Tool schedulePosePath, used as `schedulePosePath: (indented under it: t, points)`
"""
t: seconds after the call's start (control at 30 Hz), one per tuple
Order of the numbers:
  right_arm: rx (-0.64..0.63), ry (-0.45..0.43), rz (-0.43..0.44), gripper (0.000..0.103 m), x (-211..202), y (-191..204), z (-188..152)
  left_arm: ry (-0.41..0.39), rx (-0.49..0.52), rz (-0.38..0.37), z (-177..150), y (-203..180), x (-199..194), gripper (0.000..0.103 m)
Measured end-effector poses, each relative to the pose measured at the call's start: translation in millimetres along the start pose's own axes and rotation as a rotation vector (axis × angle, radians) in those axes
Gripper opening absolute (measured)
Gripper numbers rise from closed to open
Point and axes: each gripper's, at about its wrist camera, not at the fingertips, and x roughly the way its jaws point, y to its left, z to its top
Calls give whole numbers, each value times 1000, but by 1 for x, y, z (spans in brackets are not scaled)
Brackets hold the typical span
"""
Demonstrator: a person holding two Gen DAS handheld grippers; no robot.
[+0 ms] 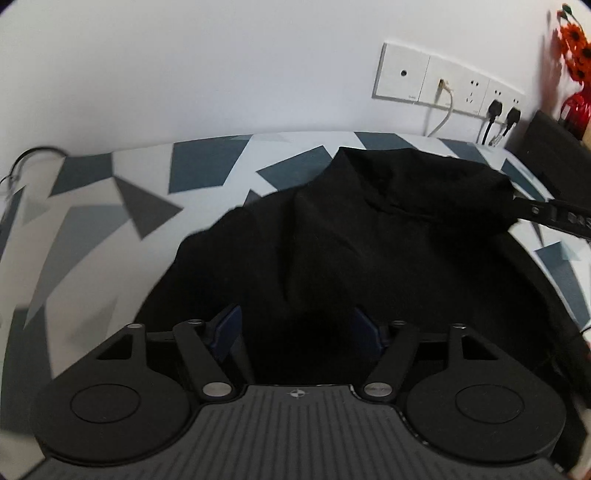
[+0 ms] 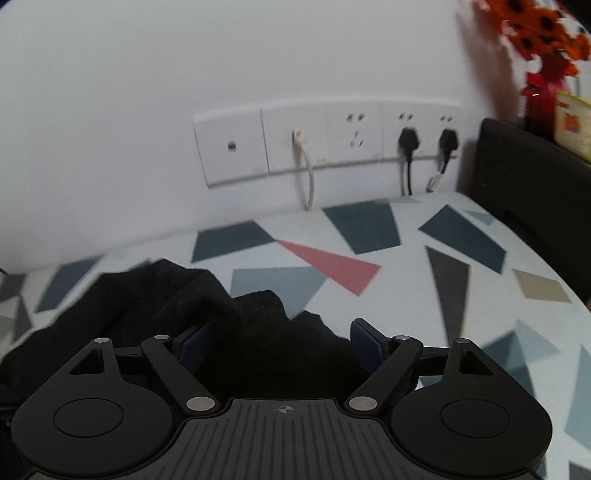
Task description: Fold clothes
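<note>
Left gripper (image 1: 295, 332) stands with jaws released, black garment (image 1: 369, 236) bunched between and ahead of them; right gripper (image 2: 280, 339) likewise spread, cloth edge lying between its pads; garment rumpled on the patterned counter (image 2: 406, 273), stretching leftward from the right gripper; beyond, wall sockets (image 2: 325, 140).

soft, even indoor light in both my views, no glare. the black garment (image 1: 369, 229) shows almost no detail. straight lines bow at the edges, and the orange flowers (image 2: 535, 26) above it blur.
</note>
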Motion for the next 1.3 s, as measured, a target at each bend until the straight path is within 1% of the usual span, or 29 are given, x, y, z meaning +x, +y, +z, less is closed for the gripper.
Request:
schedulePosePath:
  t: [0.1,0.17,0.2,0.23,0.27,0.33,0.37,0.47,0.5,0.57,0.6,0.63,0.67,0.73,0.8,0.93,1.07,1.17,1.27,1.3]
  points:
    - [-8,6,74,86,-33,-7,-11,30,-62,-19,-16,-10,-26,75]
    - [-13,10,123,83,-54,-12,-19,82,-53,-24,-36,-24,-30,76]
    - [-15,13,148,82,-65,-14,-23,91,-38,-16,-45,-32,-30,76]
    - [-66,48,191,76,-68,-11,-29,87,-20,-2,-53,-40,-29,76]
    - [-121,71,215,68,-66,-9,-36,83,-1,12,-62,-49,-28,76]
    - [-230,110,255,67,-61,-5,-48,69,41,24,-73,-62,-22,74]
    - [-266,114,264,67,-58,-3,-52,62,61,44,-79,-69,-19,74]
    - [-324,133,264,66,-42,-2,-59,45,42,91,-82,-79,-16,72]
    - [-333,138,264,64,-38,-2,-61,45,32,99,-83,-80,-17,69]
    - [-351,149,264,47,-31,-2,-65,53,12,106,-85,-83,-21,59]
    - [-350,161,276,44,-32,-4,-65,57,2,109,-87,-83,-23,50]
    - [-348,175,291,32,-33,-6,-65,59,-5,113,-90,-85,-26,43]
    - [-345,190,305,21,-35,-7,-64,60,-7,117,-93,-86,-28,40]
    - [-352,216,337,14,-40,-11,-65,58,-1,125,-100,-87,-31,35]
    - [-400,216,356,12,-49,-14,-71,60,6,128,-107,-88,-34,32]
    - [-388,259,377,9,-67,-21,-79,84,3,103,-118,-90,-43,26]
    - [-376,303,398,8,-84,-29,-86,104,10,72,-129,-91,-54,25]
    - [-399,325,409,8,-97,-34,-93,103,13,72,-134,-93,-61,25]
    - [-443,320,413,10,-103,-32,-94,103,41,79,-130,-93,-60,25]
    - [-424,342,414,12,-100,-32,-88,107,52,82,-126,-92,-59,25]
